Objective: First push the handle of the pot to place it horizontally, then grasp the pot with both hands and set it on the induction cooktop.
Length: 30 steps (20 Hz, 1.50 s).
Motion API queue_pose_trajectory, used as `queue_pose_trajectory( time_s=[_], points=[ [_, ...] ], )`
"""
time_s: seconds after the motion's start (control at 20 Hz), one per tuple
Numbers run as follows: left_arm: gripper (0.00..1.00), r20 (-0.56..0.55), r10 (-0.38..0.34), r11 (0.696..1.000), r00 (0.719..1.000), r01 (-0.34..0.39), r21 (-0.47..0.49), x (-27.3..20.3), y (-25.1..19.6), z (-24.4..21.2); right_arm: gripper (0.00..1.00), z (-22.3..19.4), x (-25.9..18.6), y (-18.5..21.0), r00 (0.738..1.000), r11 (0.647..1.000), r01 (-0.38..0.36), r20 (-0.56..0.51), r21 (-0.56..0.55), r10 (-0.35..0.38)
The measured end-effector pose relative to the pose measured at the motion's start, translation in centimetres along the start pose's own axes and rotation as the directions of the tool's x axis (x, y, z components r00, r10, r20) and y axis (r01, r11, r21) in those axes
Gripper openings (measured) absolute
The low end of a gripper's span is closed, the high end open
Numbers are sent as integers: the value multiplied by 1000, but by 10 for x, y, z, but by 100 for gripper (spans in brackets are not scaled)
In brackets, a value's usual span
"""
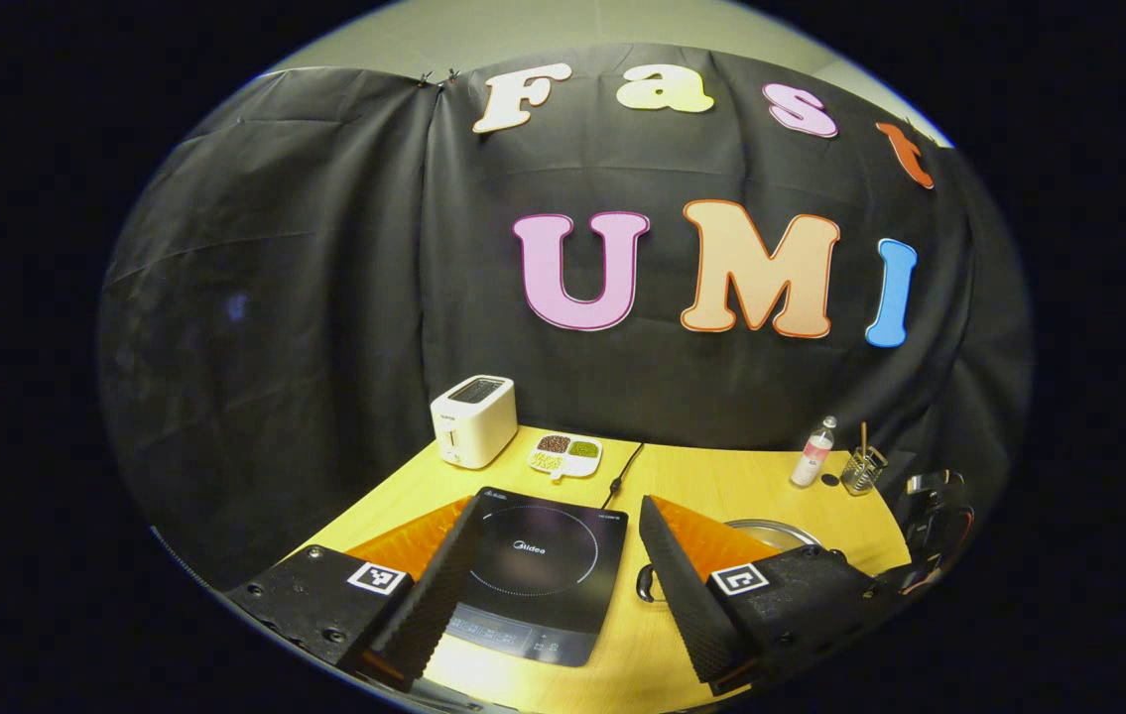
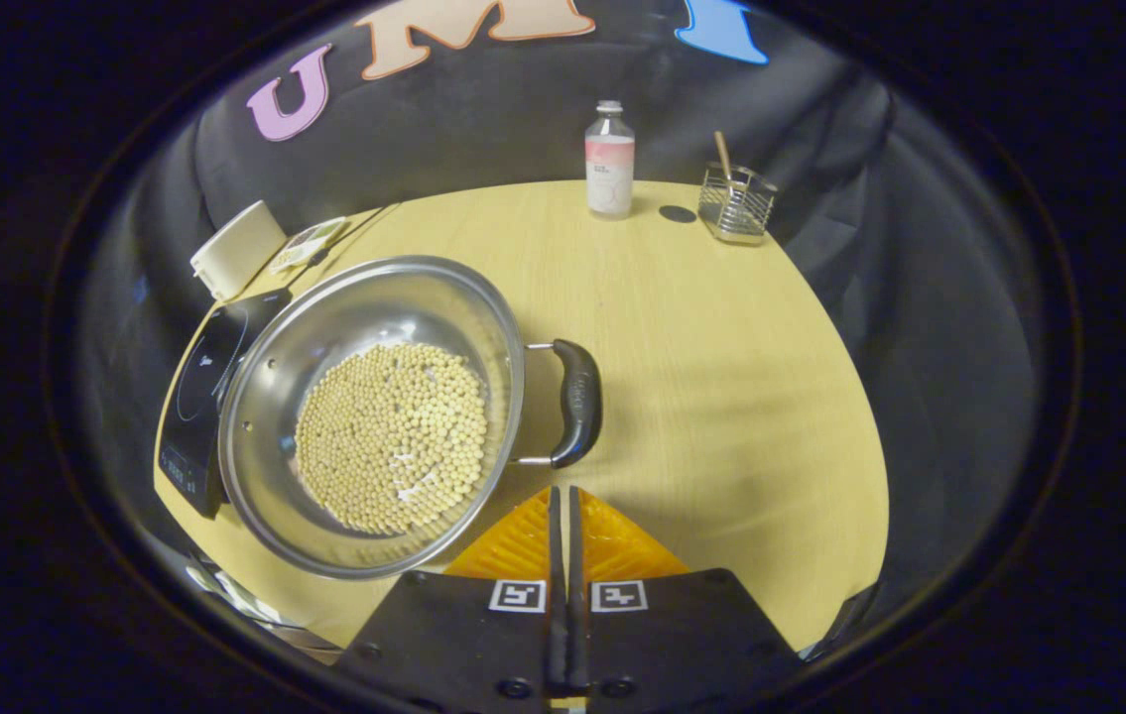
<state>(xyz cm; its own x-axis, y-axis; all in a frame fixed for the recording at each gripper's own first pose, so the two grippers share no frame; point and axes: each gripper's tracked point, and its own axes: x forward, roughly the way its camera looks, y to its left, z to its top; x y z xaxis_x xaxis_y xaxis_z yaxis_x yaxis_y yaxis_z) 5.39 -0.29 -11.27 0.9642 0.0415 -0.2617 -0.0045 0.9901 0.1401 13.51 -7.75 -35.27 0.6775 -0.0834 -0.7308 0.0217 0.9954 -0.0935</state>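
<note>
A steel pot [image 2: 374, 416] holding pale round beans stands on the wooden table [image 2: 721, 377]. Its black side handle [image 2: 577, 402] points to the right, just beyond my right gripper [image 2: 563, 493], which is shut with nothing between its fingers. The black induction cooktop [image 2: 200, 397] lies partly behind the pot on the left. In the left gripper view, my left gripper [image 1: 559, 501] hangs open above the cooktop [image 1: 533, 575]. The pot's rim [image 1: 771, 531] and another black handle [image 1: 644, 585] peek out by its right finger. The right gripper [image 1: 935, 516] shows at the far right edge.
A white toaster [image 1: 473, 421] and a divided dish of beans [image 1: 565, 454] stand behind the cooktop, whose cord [image 1: 625, 466] trails back. A bottle [image 2: 610, 164], a small dark cap [image 2: 677, 213] and a wire holder [image 2: 736, 203] stand at the table's far side.
</note>
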Motion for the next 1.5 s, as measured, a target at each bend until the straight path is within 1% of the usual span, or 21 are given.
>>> queue_pose_trajectory(
  time_s=[0.05,0.15,0.2,0.25,0.3,0.35,0.4,0.45,0.5,0.55,0.75,0.9,0.95,1.0,1.2,1.35,1.4,1.45,1.5],
  points=[
    [93,-4,-11,1000,1000,11,2,2,-2,-2,0,1,-4,-1,1000,1000,-2,7,20,2],
    [93,-25,-26,1000,999,26,14,6,-5,-12,0,5,-13,2,999,998,-27,21,62,26],
    [93,-44,-35,999,998,36,19,9,-6,-20,3,8,-19,2,999,996,-38,24,76,36],
    [93,-64,-48,999,997,49,19,12,-9,-29,0,9,-22,2,999,995,-43,28,85,41],
    [96,-95,-61,998,994,63,15,15,-12,-38,3,11,-27,0,998,994,-49,31,93,46],
    [96,-122,-74,997,990,76,8,18,-16,-48,0,13,-31,0,998,993,-57,23,104,55],
    [96,-144,-89,996,986,90,-4,21,-21,-56,6,16,-34,4,995,988,-94,23,121,92],
    [96,-163,-106,994,981,105,-19,25,-27,-62,16,19,-39,5,994,984,-106,21,141,104],
    [96,-186,-122,992,975,118,-33,28,-32,-70,20,24,-41,5,993,980,-117,27,163,114],
    [97,-203,-135,991,970,129,-43,32,-37,-77,39,29,-43,4,992,977,-123,30,176,120],
    [97,-270,-175,984,947,160,-76,52,-51,-99,100,43,-35,-5,994,980,-112,23,167,110],
    [96,-316,-216,975,924,187,-119,72,-64,-113,100,52,-18,-3,991,975,-129,3,183,131],
    [96,-338,-231,971,912,195,-137,78,-69,-119,92,56,-12,-3,991,974,-133,-3,183,136],
    [96,-363,-243,968,900,201,-149,83,-73,-125,100,58,-6,-3,990,974,-139,-15,178,143],
    [96,-444,-298,953,845,234,-194,109,-93,-150,100,61,17,3,979,966,-174,-72,189,190],
    [96,-515,-315,948,797,239,-210,126,-101,-172,100,60,30,1,972,963,-182,-111,199,207],
    [96,-531,-320,947,784,243,-211,130,-104,-176,93,60,34,1,969,961,-188,-122,204,216],
    [96,-544,-324,946,774,251,-207,134,-106,-179,100,59,37,3,964,958,-196,-135,211,227],
    [97,-560,-327,945,761,257,-203,138,-108,-184,100,57,40,3,961,956,-200,-148,216,235]
  ],
)
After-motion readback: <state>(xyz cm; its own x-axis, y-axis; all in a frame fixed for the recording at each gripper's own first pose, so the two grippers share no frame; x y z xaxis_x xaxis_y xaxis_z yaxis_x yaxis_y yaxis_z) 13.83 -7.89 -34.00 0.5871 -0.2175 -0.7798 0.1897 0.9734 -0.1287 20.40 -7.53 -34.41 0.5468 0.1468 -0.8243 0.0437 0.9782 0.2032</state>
